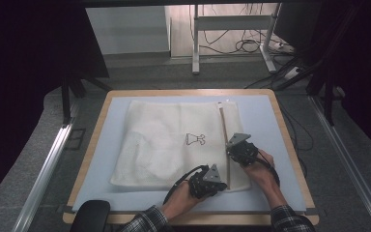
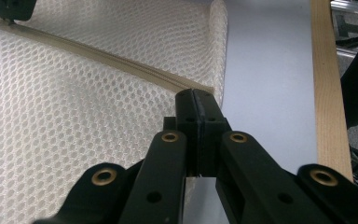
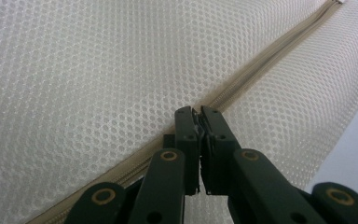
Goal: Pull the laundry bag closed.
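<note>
A white mesh laundry bag with a beige zipper lies flat on a pale blue mat over a wood-edged table. The left gripper, jaws pressed together, sits at the zipper's near end by the bag's corner, apparently pinching the tape there. The right gripper is clamped on the zipper line farther along, probably on the slider, though that is hard to make out. To do this well, anchor the left end firmly and draw the right straight along the track, low and level. The bag's right edge lies near the mat border; open mat remains beyond the far end.
</note>
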`<state>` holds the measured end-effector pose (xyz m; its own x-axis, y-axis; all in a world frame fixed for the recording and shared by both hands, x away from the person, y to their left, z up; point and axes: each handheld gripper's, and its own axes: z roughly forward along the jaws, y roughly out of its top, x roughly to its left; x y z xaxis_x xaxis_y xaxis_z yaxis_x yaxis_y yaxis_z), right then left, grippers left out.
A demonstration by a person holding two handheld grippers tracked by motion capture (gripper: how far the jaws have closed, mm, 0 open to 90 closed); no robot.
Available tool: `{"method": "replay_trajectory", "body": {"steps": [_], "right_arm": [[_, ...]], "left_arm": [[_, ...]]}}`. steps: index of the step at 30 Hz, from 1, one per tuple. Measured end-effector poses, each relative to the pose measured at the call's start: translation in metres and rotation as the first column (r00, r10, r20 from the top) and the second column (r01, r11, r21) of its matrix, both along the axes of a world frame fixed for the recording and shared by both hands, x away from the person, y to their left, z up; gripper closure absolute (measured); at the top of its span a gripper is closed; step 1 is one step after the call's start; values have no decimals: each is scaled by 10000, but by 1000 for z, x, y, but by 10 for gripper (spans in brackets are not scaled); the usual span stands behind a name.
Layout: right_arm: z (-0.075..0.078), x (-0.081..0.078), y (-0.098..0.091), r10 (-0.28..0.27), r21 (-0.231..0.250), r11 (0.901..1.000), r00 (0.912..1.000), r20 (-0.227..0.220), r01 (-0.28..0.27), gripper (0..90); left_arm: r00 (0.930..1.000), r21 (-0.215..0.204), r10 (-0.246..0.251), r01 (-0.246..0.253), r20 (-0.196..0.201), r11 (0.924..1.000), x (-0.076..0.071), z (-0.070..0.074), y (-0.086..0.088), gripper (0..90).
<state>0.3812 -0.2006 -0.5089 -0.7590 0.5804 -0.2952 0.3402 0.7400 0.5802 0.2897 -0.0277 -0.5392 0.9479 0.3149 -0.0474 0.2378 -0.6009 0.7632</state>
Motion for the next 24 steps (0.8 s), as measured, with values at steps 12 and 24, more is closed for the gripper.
{"method": "replay_trajectory", "body": {"steps": [12,24], "right_arm": [[0,8,1,-111,-33,9999,9999,73,111,858],[1,18,3,-238,-64,9997,9996,130,239,859]], "left_arm": [[10000,-4,-4,4,29,10000,0,0,0,900],[10000,23,0,0,50,10000,0,0,0,900]]}}
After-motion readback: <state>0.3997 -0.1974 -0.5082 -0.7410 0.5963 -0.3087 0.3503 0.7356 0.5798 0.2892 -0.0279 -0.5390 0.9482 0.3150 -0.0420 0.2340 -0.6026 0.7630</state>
